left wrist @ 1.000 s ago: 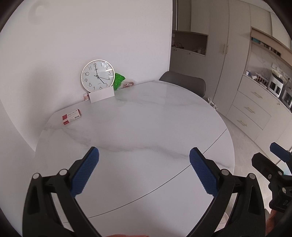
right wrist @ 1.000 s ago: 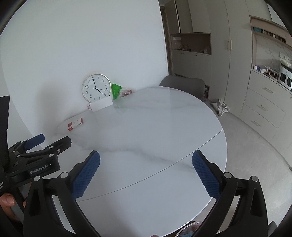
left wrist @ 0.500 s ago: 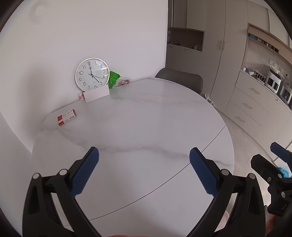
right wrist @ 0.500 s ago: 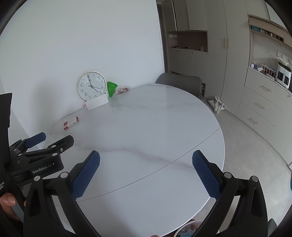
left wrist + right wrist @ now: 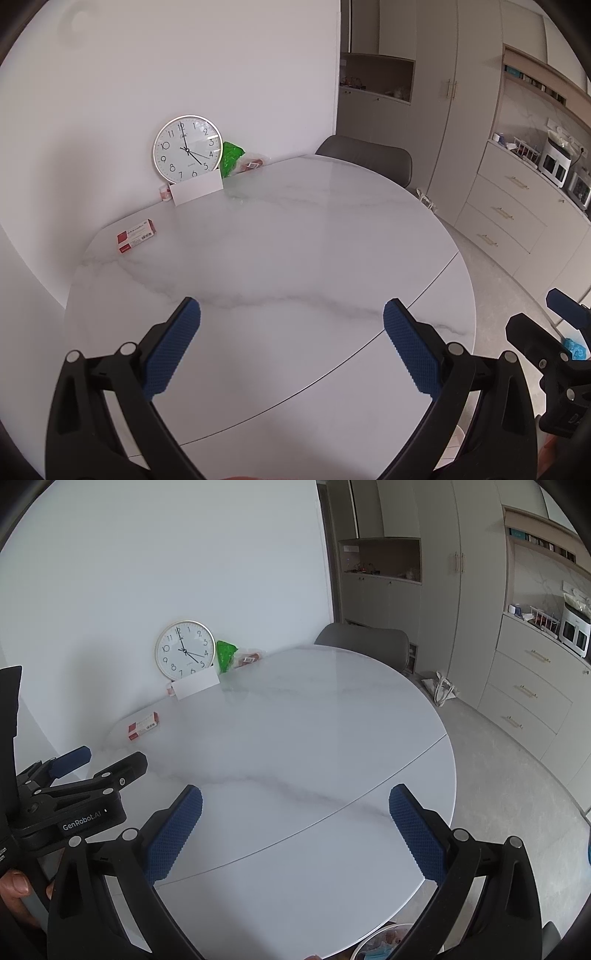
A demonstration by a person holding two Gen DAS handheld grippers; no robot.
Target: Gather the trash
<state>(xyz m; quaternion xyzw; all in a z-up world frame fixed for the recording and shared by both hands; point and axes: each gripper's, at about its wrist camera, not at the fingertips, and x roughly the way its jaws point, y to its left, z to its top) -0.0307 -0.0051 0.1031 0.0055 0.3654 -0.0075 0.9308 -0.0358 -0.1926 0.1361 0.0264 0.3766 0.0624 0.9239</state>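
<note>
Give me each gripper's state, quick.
Left gripper: open, holding nothing.
Right gripper: open, holding nothing.

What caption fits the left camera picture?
Open left claw above a marble table, facing a wall clock.

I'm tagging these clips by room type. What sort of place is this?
Most likely a home dining area open to a kitchen: a round marble-look table with a grey chair behind it, beige built-in cabinets and drawers, and small countertop appliances on the right.
</note>
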